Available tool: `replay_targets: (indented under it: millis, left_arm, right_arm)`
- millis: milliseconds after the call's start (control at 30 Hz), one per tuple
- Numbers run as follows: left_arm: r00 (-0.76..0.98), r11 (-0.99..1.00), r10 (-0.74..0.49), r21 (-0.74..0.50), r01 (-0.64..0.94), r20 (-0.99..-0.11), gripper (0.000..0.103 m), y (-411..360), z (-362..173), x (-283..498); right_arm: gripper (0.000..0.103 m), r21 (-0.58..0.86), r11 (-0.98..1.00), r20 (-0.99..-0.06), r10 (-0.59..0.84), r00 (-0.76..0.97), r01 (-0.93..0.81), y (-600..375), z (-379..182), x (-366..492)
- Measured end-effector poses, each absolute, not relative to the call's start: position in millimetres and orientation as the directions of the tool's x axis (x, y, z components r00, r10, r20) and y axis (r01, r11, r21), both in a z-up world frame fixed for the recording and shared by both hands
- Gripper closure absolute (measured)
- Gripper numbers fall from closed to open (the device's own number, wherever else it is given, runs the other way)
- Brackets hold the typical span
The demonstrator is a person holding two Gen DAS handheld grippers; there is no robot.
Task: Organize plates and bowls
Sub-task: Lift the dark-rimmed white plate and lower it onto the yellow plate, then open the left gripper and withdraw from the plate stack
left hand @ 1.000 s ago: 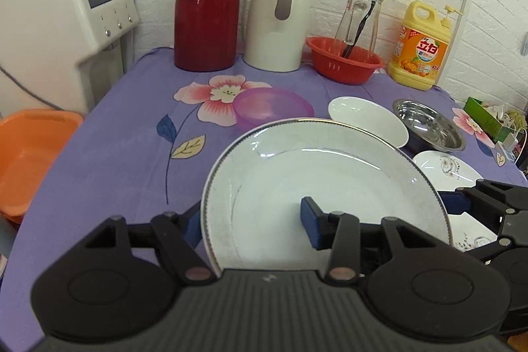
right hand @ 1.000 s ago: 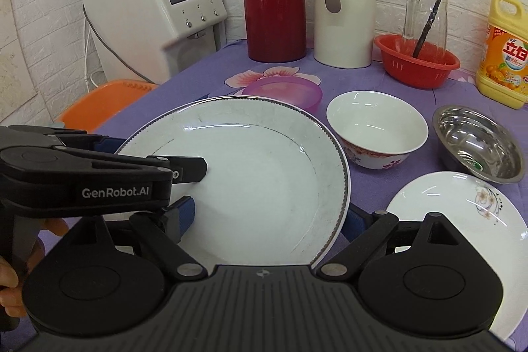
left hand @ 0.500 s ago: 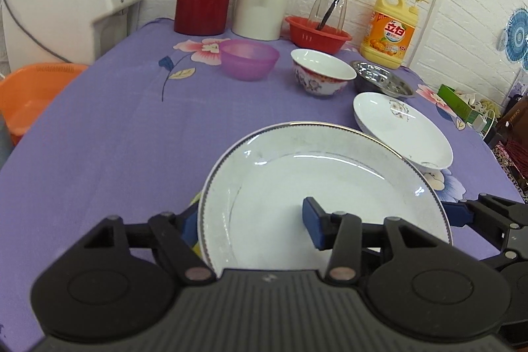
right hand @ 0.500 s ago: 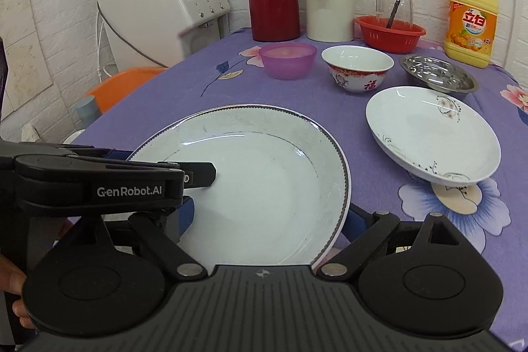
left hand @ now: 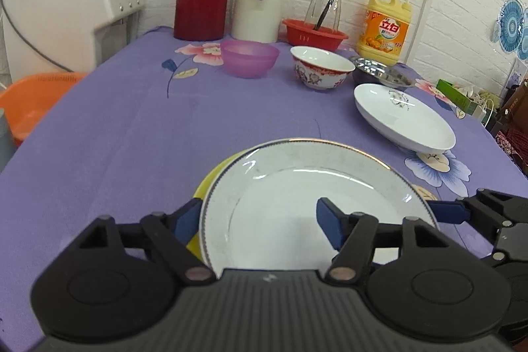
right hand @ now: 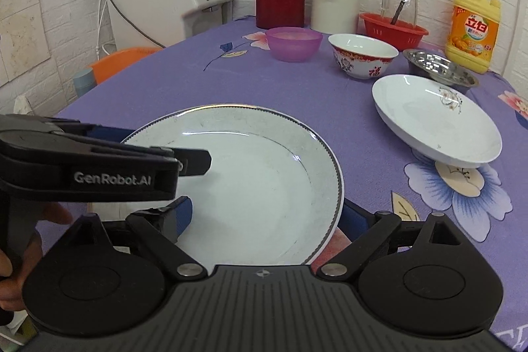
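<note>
Left wrist view | left gripper (left hand: 255,221) jaws just opened, astride the big plate (left hand: 313,207) rim, pads clear | right gripper (right hand: 265,215) jaws straddle opposite rim, grip unclear | plate set on yellow plate (left hand: 211,187), near worktop (left hand: 132,137) edge | step: release | next: back out, fetch flowered plate (left hand: 402,121).

Both wrist cameras look close down across one rimmed plate (left hand: 297,207).

both tongs, left (left hand: 259,220) just opening, right (right hand: 267,216), point downward.
</note>
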State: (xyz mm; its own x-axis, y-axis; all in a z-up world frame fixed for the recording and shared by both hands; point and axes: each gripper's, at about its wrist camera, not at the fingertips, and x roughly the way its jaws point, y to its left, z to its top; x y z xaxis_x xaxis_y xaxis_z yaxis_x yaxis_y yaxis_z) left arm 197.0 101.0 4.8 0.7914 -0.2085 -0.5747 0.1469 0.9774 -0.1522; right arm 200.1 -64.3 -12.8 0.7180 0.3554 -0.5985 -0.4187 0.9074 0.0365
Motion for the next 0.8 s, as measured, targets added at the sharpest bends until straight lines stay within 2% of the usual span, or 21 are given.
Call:
replay_targets:
  millis: [167, 333, 533, 633, 700, 800]
  left_arm:
    - [0.823, 0.975, -0.207, -0.185, 0.126, -0.53, 0.031, 112, 22, 191]
    - [0.823, 0.975, -0.199, -0.195, 0.109, -0.532, 0.031, 111, 30, 195]
    - [0.785, 0.968, -0.232, -0.212, 0.131, -0.574, 0.031, 89, 27, 211]
    - [0.768, 0.968, -0.238, -0.213, 0.135, -0.594, 0.031, 74, 27, 220]
    - [0.762, 0.967, -0.243, -0.211, 0.142, -0.601, 0.031, 64, 29, 225]
    - [0.759, 0.968, -0.246, -0.191, 0.162, -0.603, 0.031, 50, 36, 234]
  right_arm:
    - [0.0, 0.152, 0.918, -0.494, 0.392, 0.776, -0.367, -92, 2, 201]
    - [0.0, 0.198, 0.92, -0.479, 0.391, 0.786, -0.338, -119, 9, 215]
    - [0.0, 0.18, 0.942, -0.434, 0.335, 0.837, -0.284, -162, 25, 244]
    - [0.0, 0.124, 0.962, -0.394, 0.274, 0.877, -0.244, -188, 36, 281]
    - [0.0, 0.106, 0.971, -0.404, 0.241, 0.882, -0.216, -209, 37, 313]
    - [0.0, 0.166, 0.972, -0.413, 0.224, 0.883, -0.169, -239, 21, 335]
